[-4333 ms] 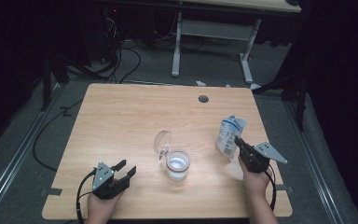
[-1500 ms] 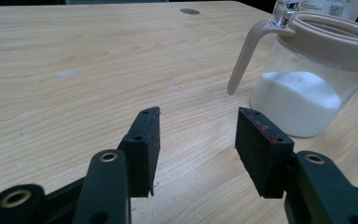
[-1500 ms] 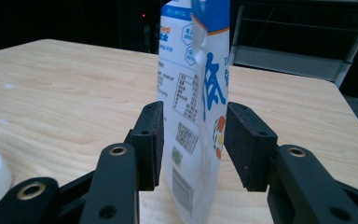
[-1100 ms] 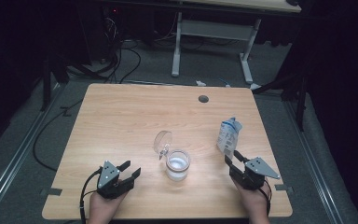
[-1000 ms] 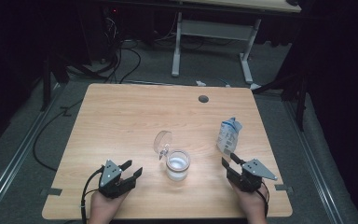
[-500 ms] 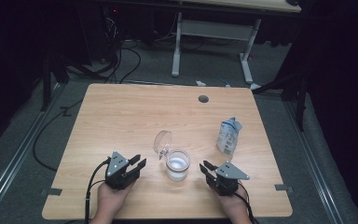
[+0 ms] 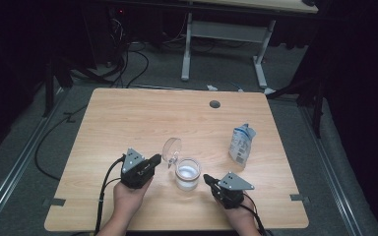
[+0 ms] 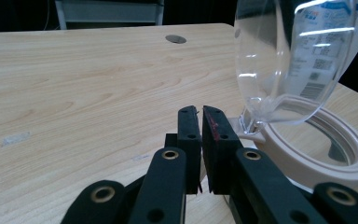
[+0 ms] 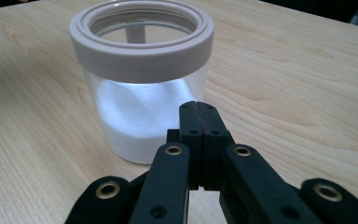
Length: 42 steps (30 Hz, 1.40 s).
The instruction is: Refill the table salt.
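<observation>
Colours on the pale wood desk (image 7: 128, 118)

The jar (image 7: 187, 174) is clear glass with a beige ring at the mouth and white powder inside; its open lid (image 7: 171, 149) is clear too. The pouch (image 7: 240, 144) is white with blue print. Both tools, left tool (image 7: 153, 161) and right tool (image 7: 207, 178), are black with grey top plates; the left tool's pads (image 8: 214, 133) have small red marks.

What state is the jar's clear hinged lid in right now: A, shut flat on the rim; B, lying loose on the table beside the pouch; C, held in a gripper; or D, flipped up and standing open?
D: the clear lid stands tilted up from the rim of the jar, leaving the white powder uncovered.
</observation>
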Each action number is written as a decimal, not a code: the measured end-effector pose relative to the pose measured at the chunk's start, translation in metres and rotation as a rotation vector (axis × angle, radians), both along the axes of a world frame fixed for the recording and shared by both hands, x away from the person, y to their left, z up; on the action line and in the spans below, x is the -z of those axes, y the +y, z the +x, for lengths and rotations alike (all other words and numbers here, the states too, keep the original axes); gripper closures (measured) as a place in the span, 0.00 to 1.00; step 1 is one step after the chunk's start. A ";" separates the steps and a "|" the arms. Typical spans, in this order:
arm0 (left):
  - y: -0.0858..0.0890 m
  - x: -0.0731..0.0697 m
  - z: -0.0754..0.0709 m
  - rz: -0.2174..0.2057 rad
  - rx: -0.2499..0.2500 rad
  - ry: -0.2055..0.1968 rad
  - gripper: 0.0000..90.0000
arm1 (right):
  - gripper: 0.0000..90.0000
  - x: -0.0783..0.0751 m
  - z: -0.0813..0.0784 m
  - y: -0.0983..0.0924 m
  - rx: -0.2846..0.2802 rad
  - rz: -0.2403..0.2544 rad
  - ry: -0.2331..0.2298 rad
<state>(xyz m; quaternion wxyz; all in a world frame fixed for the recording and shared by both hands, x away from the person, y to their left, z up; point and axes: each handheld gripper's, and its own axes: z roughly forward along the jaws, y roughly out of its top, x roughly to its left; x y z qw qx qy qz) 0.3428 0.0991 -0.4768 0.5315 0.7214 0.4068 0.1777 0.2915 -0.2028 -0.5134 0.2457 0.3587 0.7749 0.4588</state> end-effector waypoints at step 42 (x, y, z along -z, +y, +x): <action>-0.028 -0.004 -0.008 -0.007 0.070 -0.021 1.00 | 1.00 0.002 -0.004 0.011 -0.031 -0.025 -0.009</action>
